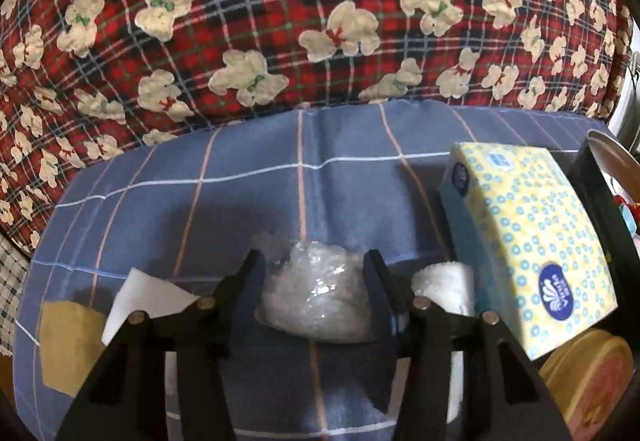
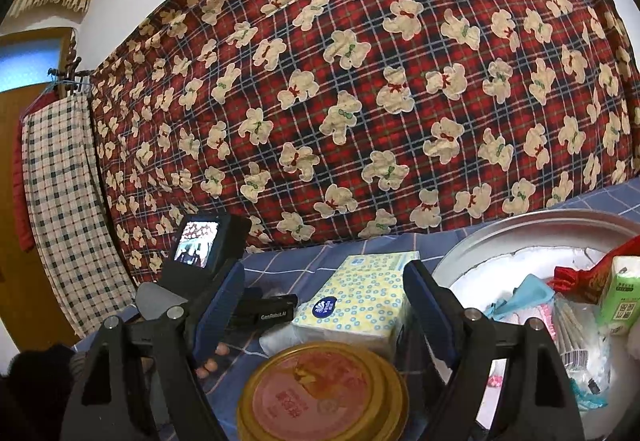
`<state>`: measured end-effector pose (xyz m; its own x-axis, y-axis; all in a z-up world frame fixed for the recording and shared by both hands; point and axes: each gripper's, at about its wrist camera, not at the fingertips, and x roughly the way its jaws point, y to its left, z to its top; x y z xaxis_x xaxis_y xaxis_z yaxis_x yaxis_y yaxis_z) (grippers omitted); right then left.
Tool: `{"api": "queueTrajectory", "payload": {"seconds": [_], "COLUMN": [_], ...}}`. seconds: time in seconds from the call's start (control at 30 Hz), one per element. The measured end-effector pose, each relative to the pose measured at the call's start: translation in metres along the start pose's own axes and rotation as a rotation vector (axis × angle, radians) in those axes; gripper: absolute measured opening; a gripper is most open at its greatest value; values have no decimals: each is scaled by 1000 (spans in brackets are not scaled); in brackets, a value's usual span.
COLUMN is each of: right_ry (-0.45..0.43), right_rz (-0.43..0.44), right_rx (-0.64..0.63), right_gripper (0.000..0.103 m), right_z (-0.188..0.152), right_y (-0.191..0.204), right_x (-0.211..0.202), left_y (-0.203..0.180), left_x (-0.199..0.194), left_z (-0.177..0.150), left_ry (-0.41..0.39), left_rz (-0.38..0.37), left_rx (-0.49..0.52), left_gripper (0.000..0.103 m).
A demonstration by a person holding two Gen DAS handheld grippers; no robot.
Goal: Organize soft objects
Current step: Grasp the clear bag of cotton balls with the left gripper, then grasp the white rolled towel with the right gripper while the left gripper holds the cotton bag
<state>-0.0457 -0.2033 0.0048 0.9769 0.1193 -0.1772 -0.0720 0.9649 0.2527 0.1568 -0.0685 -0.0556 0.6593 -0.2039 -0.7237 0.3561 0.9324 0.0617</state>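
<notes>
The left tongs (image 1: pixel 314 261) are pointing down at a blue checked bedsheet (image 1: pixel 240 181). They are standing partly closed around a crumpled wad of clear plastic (image 1: pixel 316 297). The wad is filling the gap between the jaws, and the pads seem to be meeting both of its sides.

To do this step well, the squeeze is probably best kept gentle. The wad is light, springy and slippery. The pads should be taking it across its middle, deep enough that it is not popping out forward, and the lift should be going straight up so that the sheet is not dragged along.

Just right of the left tongs a white roll (image 1: pixel 444 281) is lying, and beyond it a yellow tissue pack (image 1: pixel 532 241). To their left a white sheet (image 1: pixel 148 293) and a tan piece (image 1: pixel 68 341) are lying flat.

The right tongs (image 2: pixel 324 271) are pointing nearly level, with the jaws standing wide apart and gripping nothing. The tissue pack is lying ahead of them, between the two fingers in their view.

Right of the right tongs a silver metal basin (image 2: pixel 500 225) is holding things that look already sorted. Among them are a green tissue packet (image 2: pixel 618 293), a red pouch (image 2: pixel 576 277) and several small wrapped items too jumbled to name. Below the right tongs a round gold-rimmed tin (image 2: pixel 320 389) is sitting with its lid on, so its contents are hidden.
</notes>
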Motion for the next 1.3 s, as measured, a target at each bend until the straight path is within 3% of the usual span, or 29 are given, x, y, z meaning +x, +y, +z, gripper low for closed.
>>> {"api": "queueTrajectory", "payload": {"seconds": [0.13, 0.53, 0.67, 0.83, 1.03, 1.13, 1.3], "right_ry": [7, 5, 0, 14, 60, 75, 173], "right_rz": [-4, -19, -28, -34, -19, -10, 36], "right_rx": [4, 13, 10, -2, -63, -47, -10], "right_gripper": [83, 83, 83, 83, 83, 72, 63], "right_z": [0, -2, -1, -1, -3, -4, -16], "right_y": [-1, -8, -10, -8, 14, 31, 79], "right_x": [1, 2, 0, 2, 7, 10, 43], "left_y": [2, 8, 10, 8, 28, 51, 86], "left_x": [9, -1, -22, -56, -93, -103, -106], "left_z": [4, 2, -2, -16, -35, -41, -49], "left_ry": [42, 36, -52, -164, -268, -305, -318], "left_rz": [-19, -112, -119, -61, -49, -14, 19], "left_rx": [-6, -17, -10, 58, 42, -7, -91], "left_gripper": [54, 35, 35, 35, 35, 35, 35]}}
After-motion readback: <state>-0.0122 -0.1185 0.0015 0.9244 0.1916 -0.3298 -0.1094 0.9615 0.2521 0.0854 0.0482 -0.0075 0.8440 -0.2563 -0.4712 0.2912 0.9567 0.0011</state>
